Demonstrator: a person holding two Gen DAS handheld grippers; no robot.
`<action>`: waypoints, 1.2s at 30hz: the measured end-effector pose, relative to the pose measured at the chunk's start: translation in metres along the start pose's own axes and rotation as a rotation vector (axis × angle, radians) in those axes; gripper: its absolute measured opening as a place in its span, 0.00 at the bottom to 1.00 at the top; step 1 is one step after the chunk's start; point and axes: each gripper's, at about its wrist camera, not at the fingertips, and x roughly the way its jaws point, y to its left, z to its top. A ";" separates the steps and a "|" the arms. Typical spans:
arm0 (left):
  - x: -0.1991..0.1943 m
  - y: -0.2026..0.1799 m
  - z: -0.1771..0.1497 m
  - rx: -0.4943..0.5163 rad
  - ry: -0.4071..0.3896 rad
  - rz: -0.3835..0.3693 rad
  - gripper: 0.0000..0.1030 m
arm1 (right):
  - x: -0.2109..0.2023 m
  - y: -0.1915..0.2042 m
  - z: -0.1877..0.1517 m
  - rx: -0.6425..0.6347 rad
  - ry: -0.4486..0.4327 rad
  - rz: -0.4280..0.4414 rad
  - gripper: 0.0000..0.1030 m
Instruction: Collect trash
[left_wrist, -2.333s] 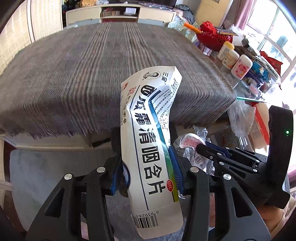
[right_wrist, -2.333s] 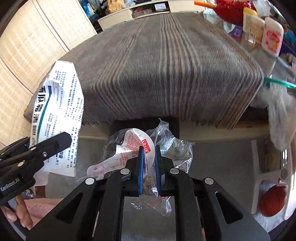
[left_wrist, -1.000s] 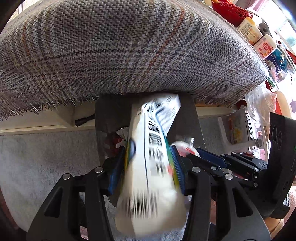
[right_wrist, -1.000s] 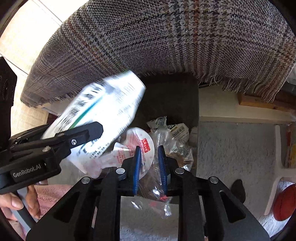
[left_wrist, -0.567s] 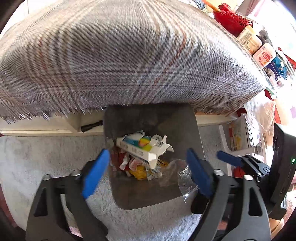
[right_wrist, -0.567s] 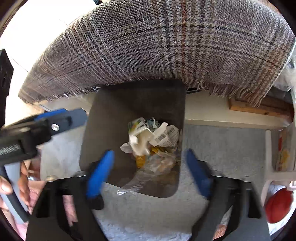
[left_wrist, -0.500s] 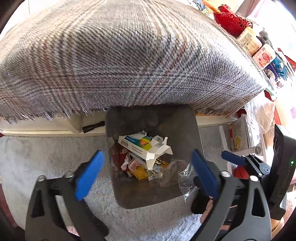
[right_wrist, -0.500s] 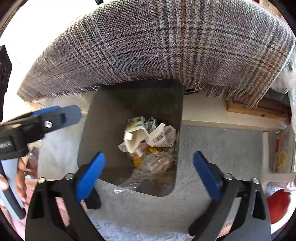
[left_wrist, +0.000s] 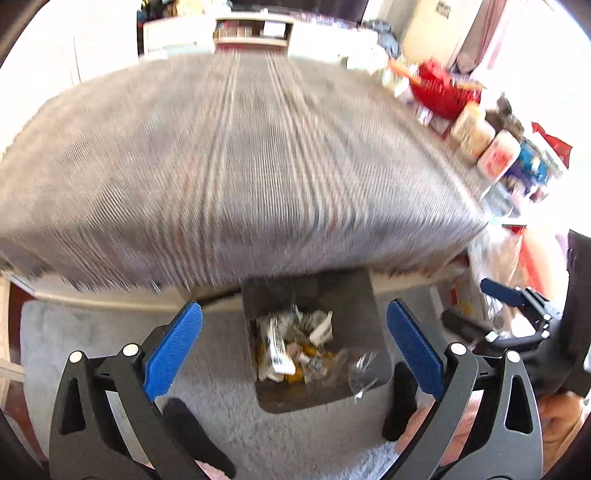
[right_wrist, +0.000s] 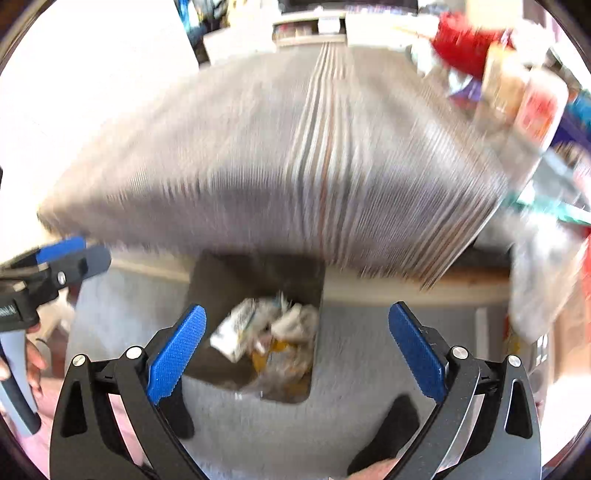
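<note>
A dark grey trash bin (left_wrist: 354, 295) stands on the floor under the table edge, also in the right wrist view (right_wrist: 221, 280). It holds the white medicine box (left_wrist: 275, 341) (right_wrist: 236, 328), crumpled wrappers and clear plastic (left_wrist: 360, 367). My left gripper (left_wrist: 293, 343) is open wide and empty above the bin. My right gripper (right_wrist: 295, 343) is open wide and empty above the bin too. The right gripper also shows at the right of the left wrist view (left_wrist: 517, 314), and the left gripper at the left of the right wrist view (right_wrist: 55, 266). Both views are blurred by motion.
A table with a grey plaid cloth (left_wrist: 240, 166) (right_wrist: 295, 166) overhangs the bin. Bottles (left_wrist: 476, 136) and a red basket (left_wrist: 443, 94) crowd its right side. A plastic bag (right_wrist: 543, 280) hangs at the right. Grey carpet (left_wrist: 221, 406) covers the floor.
Both grippers opened over the bin and dropped the medicine box and the plastic wrappers into it. Both have since tilted up and back, so more of the tabletop shows.
</note>
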 end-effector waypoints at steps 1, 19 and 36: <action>-0.011 0.000 0.007 -0.001 -0.027 0.001 0.92 | -0.010 -0.002 0.008 0.002 -0.026 -0.008 0.97; -0.073 -0.005 0.065 0.043 -0.405 0.085 0.92 | -0.115 -0.020 0.070 0.073 -0.566 -0.101 0.97; -0.068 -0.015 0.040 0.099 -0.452 0.137 0.92 | -0.094 -0.008 0.045 0.044 -0.537 -0.160 0.97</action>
